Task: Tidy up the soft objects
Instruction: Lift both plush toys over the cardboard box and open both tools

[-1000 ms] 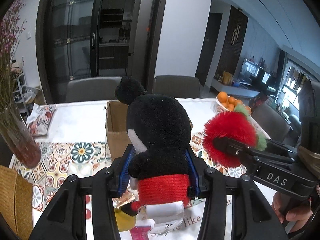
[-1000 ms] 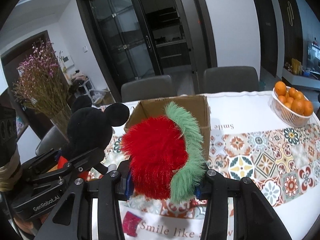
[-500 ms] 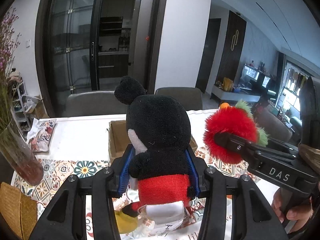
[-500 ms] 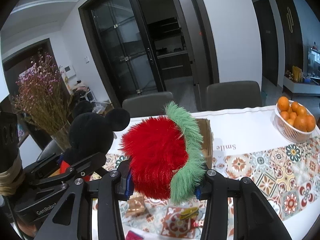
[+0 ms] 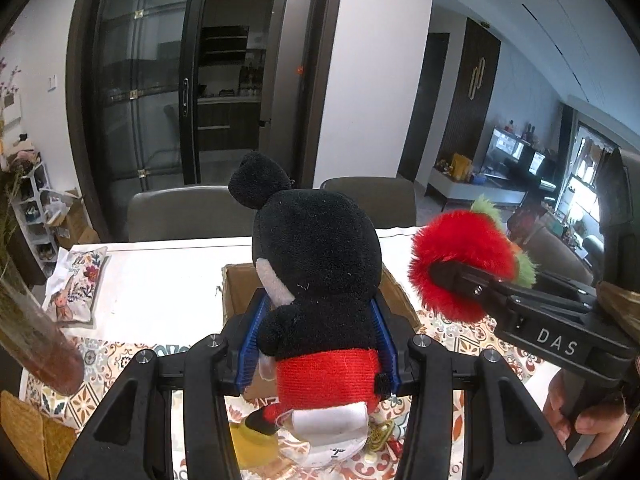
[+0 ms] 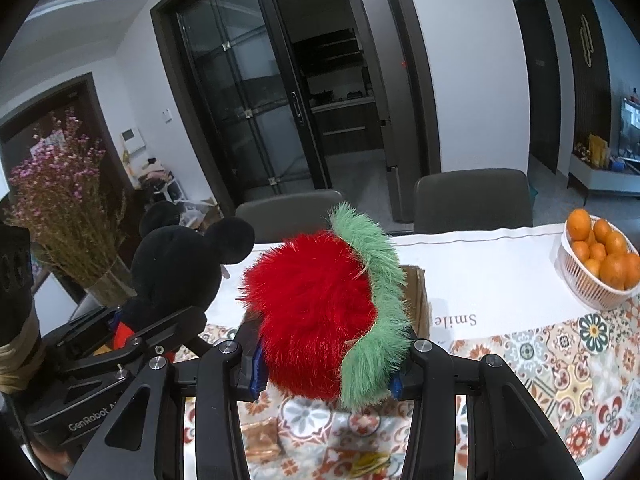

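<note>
My left gripper (image 5: 318,344) is shut on a black mouse plush (image 5: 320,264) with red shorts, held upright above the table. My right gripper (image 6: 326,364) is shut on a fluffy red and green ball (image 6: 320,312). Both are held in front of an open cardboard box (image 5: 234,292), which is mostly hidden behind the toys; its corner shows in the right wrist view (image 6: 418,296). The ball (image 5: 464,256) and right gripper show at the right of the left wrist view. The mouse plush (image 6: 180,268) shows at the left of the right wrist view.
A patterned tablecloth (image 6: 560,360) covers the table. A white basket of oranges (image 6: 600,264) stands at the right. A vase of dried flowers (image 6: 68,216) stands at the left. A small printed pillow (image 5: 76,284) lies at the far left. Small wrapped items (image 6: 260,438) lie below the grippers. Chairs (image 6: 472,200) stand behind.
Both grippers have risen with their toys; the table and box sit lower in view and the box looks farther below.
</note>
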### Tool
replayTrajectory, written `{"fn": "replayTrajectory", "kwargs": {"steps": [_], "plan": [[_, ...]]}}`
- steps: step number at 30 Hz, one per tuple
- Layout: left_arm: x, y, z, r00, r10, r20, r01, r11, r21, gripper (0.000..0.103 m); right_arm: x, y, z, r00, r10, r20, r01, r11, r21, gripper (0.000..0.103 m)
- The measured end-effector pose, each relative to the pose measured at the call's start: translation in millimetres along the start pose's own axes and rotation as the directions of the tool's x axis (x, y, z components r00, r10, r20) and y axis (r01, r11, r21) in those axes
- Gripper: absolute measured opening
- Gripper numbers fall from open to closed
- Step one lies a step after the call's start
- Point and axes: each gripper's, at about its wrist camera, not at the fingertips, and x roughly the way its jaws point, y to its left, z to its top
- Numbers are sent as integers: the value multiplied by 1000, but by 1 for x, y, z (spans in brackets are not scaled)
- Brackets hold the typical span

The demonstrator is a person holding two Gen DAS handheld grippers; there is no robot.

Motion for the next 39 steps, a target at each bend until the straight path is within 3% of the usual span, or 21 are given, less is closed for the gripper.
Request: {"fn": "replayTrajectory", "kwargs": {"steps": [14,25,35,39], "plan": [[67,20,28,993,-13,-114,17,999,29,48,66,-10,23,993,-17,-116,16,1000,-10,45],[121,26,23,974,-48,-223,61,997,49,48,130,-27,32,964,-29,-263,30,1000,-1,45],[163,17,0,931,-8,-364,71,984,162,49,177,-39,14,911,-33,-411,26,999,-23,45],[175,12,-10,904,-19,-427,106,978,180,53,192,-37,8,889,-50,-454,34,999,-42,48]]}}
